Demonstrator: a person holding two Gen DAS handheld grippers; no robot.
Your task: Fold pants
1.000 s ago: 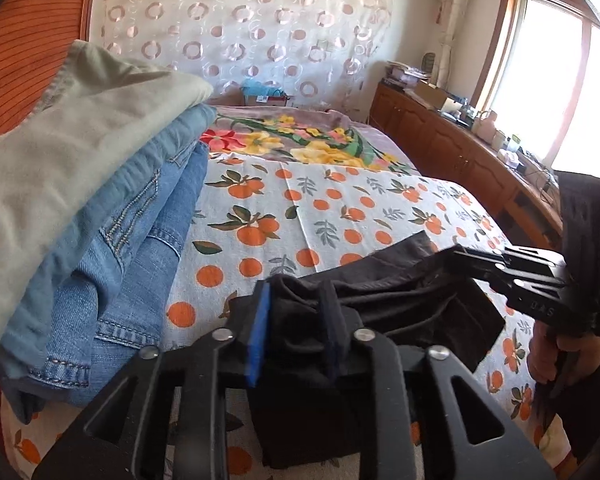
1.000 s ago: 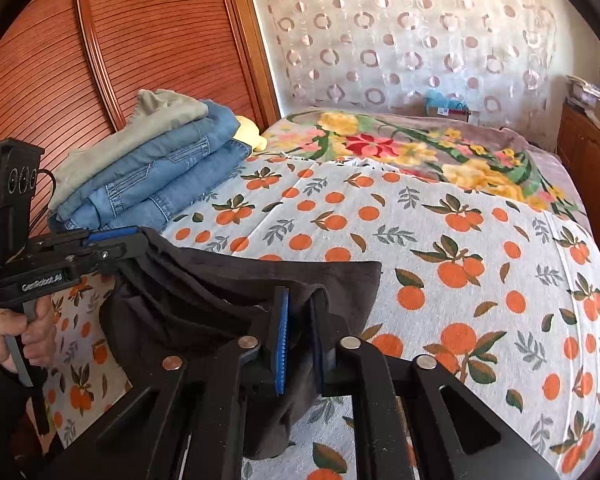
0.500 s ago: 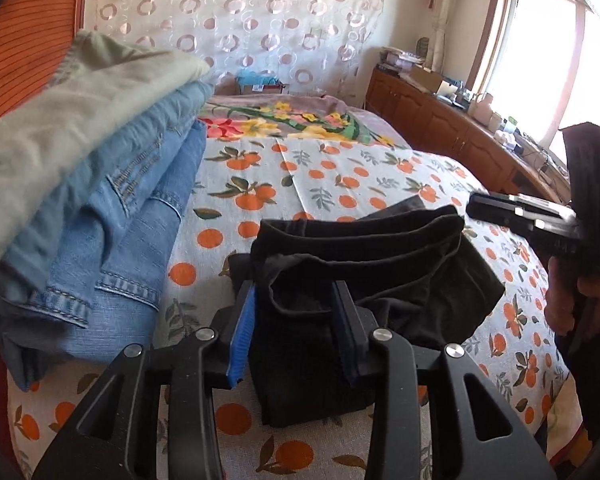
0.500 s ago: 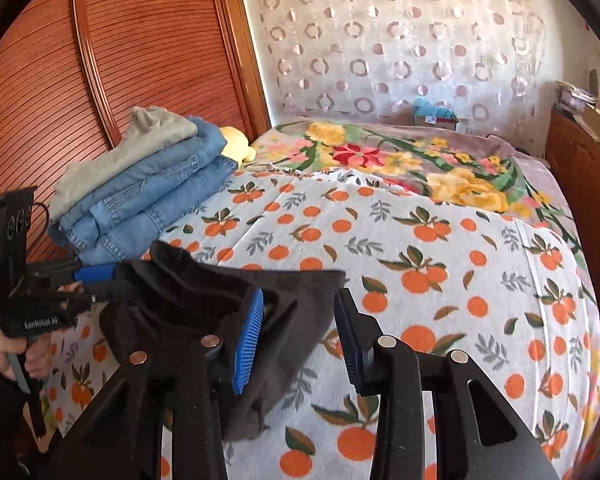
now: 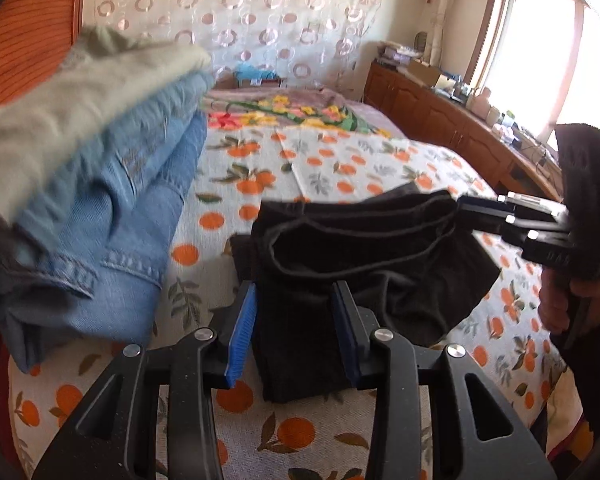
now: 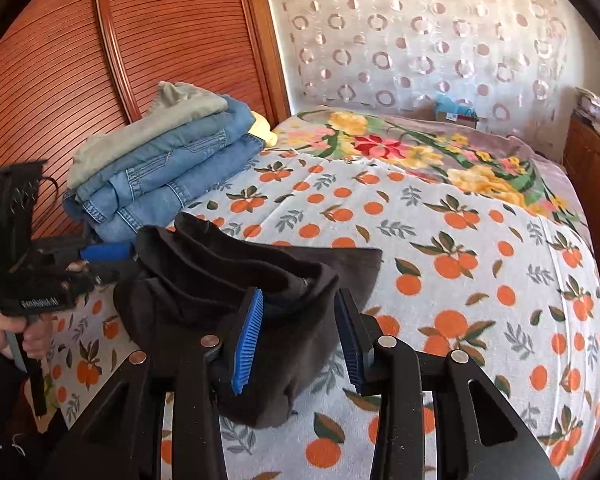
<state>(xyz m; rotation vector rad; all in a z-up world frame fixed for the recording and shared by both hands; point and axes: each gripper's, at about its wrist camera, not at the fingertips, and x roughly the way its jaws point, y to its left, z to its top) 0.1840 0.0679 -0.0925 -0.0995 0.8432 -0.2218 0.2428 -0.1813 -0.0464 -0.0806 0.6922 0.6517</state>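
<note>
The folded black pants [image 5: 364, 264] lie on the orange-print bedsheet [image 5: 340, 160] near the bed's front edge; they also show in the right wrist view [image 6: 236, 292]. My left gripper [image 5: 296, 320] is open, its blue-padded fingers [image 5: 242, 332] standing on either side of the pants' left end. My right gripper [image 6: 300, 336] is open, straddling the pants' right end; it shows from the side in the left wrist view [image 5: 500, 216]. The left gripper shows at the far left of the right wrist view [image 6: 100, 254].
A stack of folded blue jeans [image 6: 168, 176] with a grey-green garment [image 6: 148, 124] on top sits at the bed's left by the wooden wardrobe [image 6: 100, 40]. A floral blanket [image 6: 420, 148] covers the far bed. A wooden cabinet [image 5: 440, 116] runs along the right under the window.
Both grippers opened and let go of the black pants, which now rest on the bed. Both grippers stay at the pants' ends, with the jaws wider apart.
</note>
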